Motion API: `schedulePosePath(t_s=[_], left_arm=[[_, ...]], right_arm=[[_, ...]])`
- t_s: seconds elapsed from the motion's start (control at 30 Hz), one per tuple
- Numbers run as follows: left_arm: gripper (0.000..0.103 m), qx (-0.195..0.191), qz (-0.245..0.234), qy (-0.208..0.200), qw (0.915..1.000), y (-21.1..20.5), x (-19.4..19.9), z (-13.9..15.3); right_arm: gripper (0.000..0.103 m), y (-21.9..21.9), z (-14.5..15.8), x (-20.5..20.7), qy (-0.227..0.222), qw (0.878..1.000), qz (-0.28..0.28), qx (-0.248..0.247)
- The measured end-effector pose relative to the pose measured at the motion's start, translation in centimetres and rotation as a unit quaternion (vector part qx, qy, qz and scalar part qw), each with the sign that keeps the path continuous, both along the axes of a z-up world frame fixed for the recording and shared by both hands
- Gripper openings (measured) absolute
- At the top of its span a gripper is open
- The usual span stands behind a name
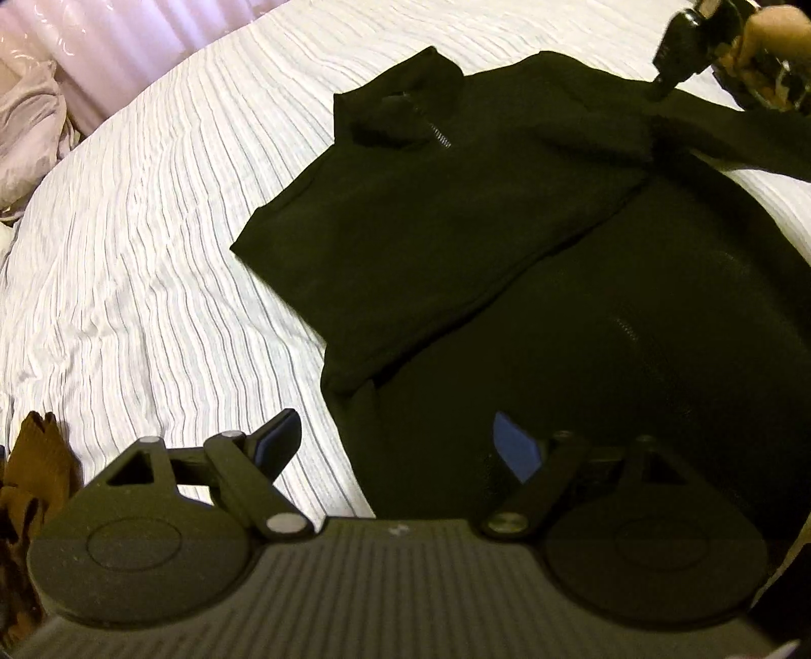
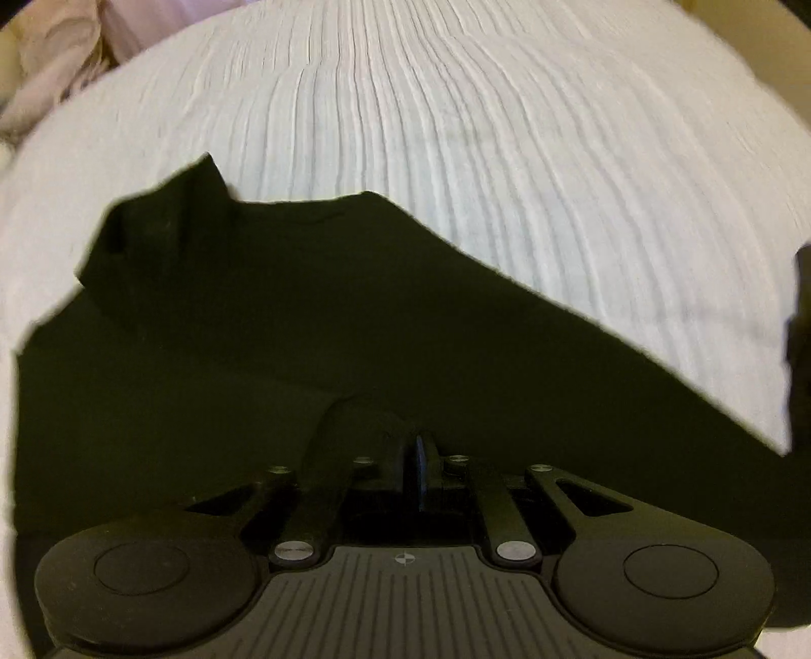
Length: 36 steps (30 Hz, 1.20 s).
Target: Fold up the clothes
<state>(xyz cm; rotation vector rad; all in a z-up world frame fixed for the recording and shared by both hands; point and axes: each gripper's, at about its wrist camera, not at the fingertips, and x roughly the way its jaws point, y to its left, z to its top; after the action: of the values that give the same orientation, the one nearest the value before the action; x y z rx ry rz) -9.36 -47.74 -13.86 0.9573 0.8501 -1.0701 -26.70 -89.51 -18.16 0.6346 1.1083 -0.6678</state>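
The left gripper [image 1: 395,446] hovers with its two blue-padded fingers spread wide and nothing between them, poised just above the hem end of the black fleece zip-neck pullover [image 1: 456,243]. One finger sits over the white ribbed bedspread [image 1: 152,228], the other over the dark fabric.

The right gripper [image 2: 418,456] has its fingers pressed together, pinching a fold of the pullover [image 2: 253,355] so that only a thin blue sliver of pad shows. Seen from the left wrist camera, this gripper [image 1: 661,88] grips the garment at the shoulder, beside the collar, with a person's hand [image 1: 770,35] wrapped around its handle.

The pullover lies spread across the bedspread, its stand-up collar [image 1: 400,111] and short metal zip [image 1: 441,136] at the end away from the left gripper. One side panel is folded over the body, making a straight diagonal edge across the chest. A sleeve stretches out from the pinched shoulder.

Beyond the pullover's collar, at the far edge of the bedspread, sits a crumpled pale pink cloth [image 1: 25,132]. Near the pullover's hem, off the bedspread's near corner, a brown fuzzy item [image 1: 35,456] peeks in.
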Motion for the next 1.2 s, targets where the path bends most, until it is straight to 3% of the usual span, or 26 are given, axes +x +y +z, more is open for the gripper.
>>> schedulePosePath(t_s=[0.33,0.5,0.53,0.57,0.6,0.73,0.97,1.2], left_arm=[[0.080,0.006,-0.034,-0.018,0.9992,-1.6,1.9,-3.0],[0.076,0.014,-0.084,-0.067,0.9941,-2.8,2.7,-6.6],[0.073,0.018,-0.092,-0.079,0.9924,-2.9,2.8,-7.5],[0.072,0.024,-0.092,-0.084,0.9919,-3.0,3.1,-8.3],[0.072,0.032,-0.091,-0.085,0.9917,-3.1,3.5,-9.2],[0.070,0.069,-0.072,-0.071,0.9925,-2.8,5.1,-11.3],[0.071,0.066,-0.067,-0.049,0.9943,-1.6,4.9,-8.0],[0.073,0.050,-0.089,-0.038,0.9941,-2.6,1.9,-4.7]], right_arm=[[0.008,4.9,-0.3,-0.8,-0.043,0.999,0.016,-0.024],[0.012,6.7,-2.7,1.5,-0.078,0.996,0.052,-0.004],[0.034,6.8,-3.6,1.8,-0.070,0.996,0.054,-0.005],[0.067,7.0,-4.4,2.1,-0.062,0.997,0.055,-0.006],[0.076,7.1,-5.2,2.0,-0.062,0.997,0.051,0.001],[0.076,7.9,-6.3,1.3,-0.044,0.998,0.042,0.009],[0.076,8.0,-3.2,-8.2,-0.084,0.991,-0.106,-0.004],[0.076,8.0,-0.1,-17.7,-0.123,0.960,-0.252,-0.018]])
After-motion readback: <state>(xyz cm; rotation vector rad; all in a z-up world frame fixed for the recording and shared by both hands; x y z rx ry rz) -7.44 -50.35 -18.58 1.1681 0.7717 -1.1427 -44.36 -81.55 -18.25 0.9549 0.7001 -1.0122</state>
